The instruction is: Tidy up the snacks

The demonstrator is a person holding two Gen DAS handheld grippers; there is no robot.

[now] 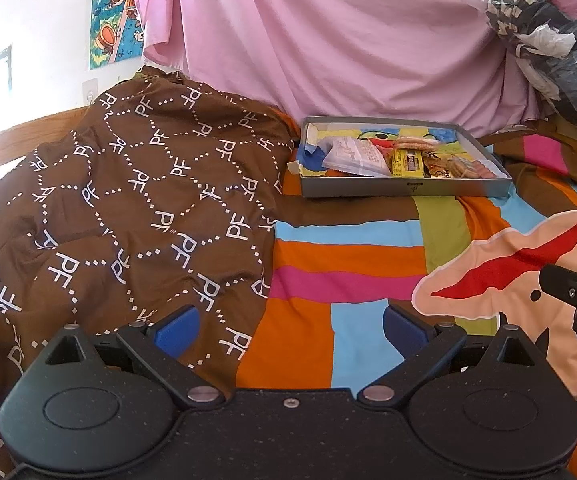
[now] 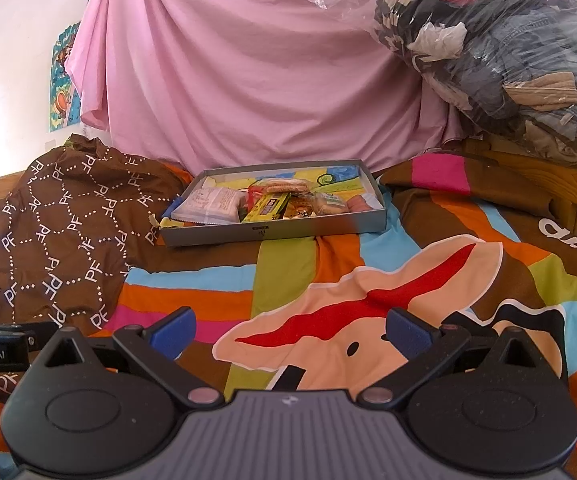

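Scene: A shallow grey box [image 2: 272, 232] sits on a bed [image 2: 208, 292] under a striped cartoon cover, toward the far edge, below a hanging pink sheet [image 2: 248, 60].
Box contents: The snacks [image 2: 264, 202] all lie inside, crowded along the near wall: a pale blue-white packet [image 1: 354, 156] at the left end, a yellow bar [image 1: 406, 163] mid-box, round biscuits [image 1: 414, 143] behind it, and wrapped biscuits and pink wafers toward the right corner. The far half of the box shows only its printed lining.
Left tool [image 1: 291, 324]: Spread wide, nothing between its blue pads, hanging low over the near edge of the bed, well apart from the box.
Right tool [image 2: 291, 328]: Likewise spread wide and holding nothing, at the near edge beside its partner.
Surroundings: A brown patterned blanket [image 1: 128, 200] is heaped at the bed's left side; bagged clothes [image 2: 508, 60] are piled at the far right corner.
Step in hand: No snack is gripped. The view fits two stages alike, a jumbled box awaiting sorting, or a box just filled with both tools drawn back.
Next move: Any further handling means a long reach across the bed to the box's near wall; the packets overlap, so picking one cleanly looks fiddly.
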